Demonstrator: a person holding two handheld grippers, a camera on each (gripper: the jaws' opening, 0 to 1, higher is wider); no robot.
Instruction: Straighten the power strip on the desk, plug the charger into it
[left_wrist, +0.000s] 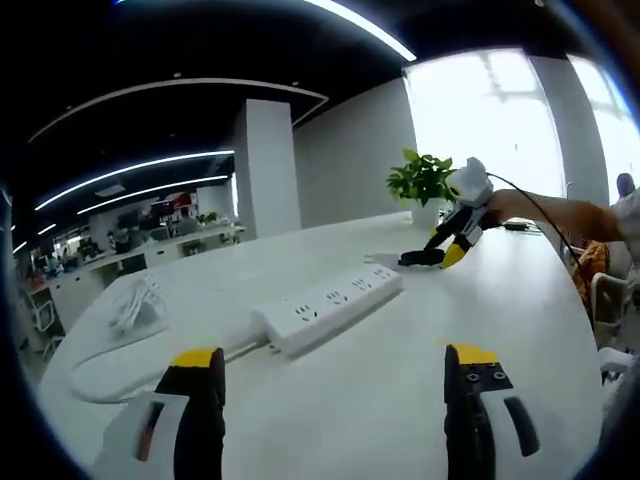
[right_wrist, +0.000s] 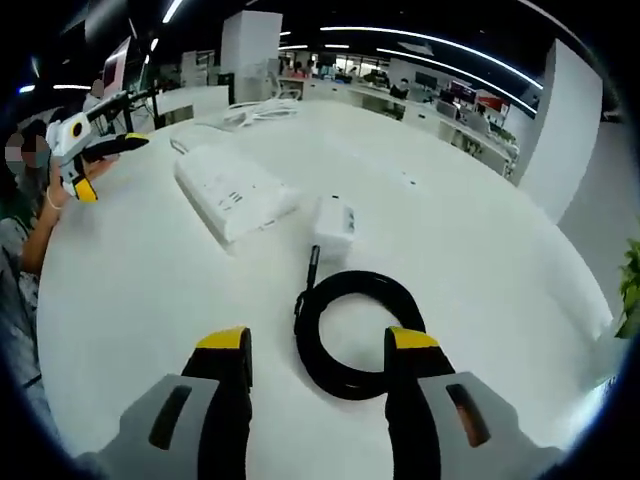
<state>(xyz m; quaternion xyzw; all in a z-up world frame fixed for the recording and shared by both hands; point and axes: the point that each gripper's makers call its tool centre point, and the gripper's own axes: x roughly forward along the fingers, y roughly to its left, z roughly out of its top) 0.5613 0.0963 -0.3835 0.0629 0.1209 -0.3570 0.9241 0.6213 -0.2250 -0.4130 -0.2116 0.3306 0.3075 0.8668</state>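
- In the left gripper view the left gripper (left_wrist: 335, 380) rises from the bottom edge with its two yellow-tipped jaws spread wide apart and nothing between them; bare white desk (left_wrist: 350, 410) lies in the gap.
- The white power strip (left_wrist: 328, 307) lies just above centre of that view, running diagonally from lower left to upper right, sockets facing up; its white cord (left_wrist: 110, 372) leaves the lower-left end and loops away toward the left edge.
- A bundle of white cable (left_wrist: 135, 303) rests on the desk at centre left, well apart from the strip.
- At upper right of that view the right gripper (left_wrist: 455, 245) reaches down over the coiled black cable (left_wrist: 420, 258); a person's arm (left_wrist: 560, 215) holds it; whether it touches the coil I cannot tell; a potted plant (left_wrist: 424, 183) stands behind it.
- In the right gripper view the right gripper (right_wrist: 318, 365) comes up from the bottom, jaws apart and gripping nothing; the black cable (right_wrist: 350, 340) lies coiled on the desk (right_wrist: 480, 250) between and just above the jaw tips.
- The white charger (right_wrist: 332, 226) sits at centre of that view, just above the coil, joined to it by a short black lead; the power strip (right_wrist: 232, 190) lies near it to the upper left, not touching.
- The left gripper (right_wrist: 85, 150) appears at the upper left edge of that view, held in a hand (right_wrist: 70, 185), above the desk's rim.
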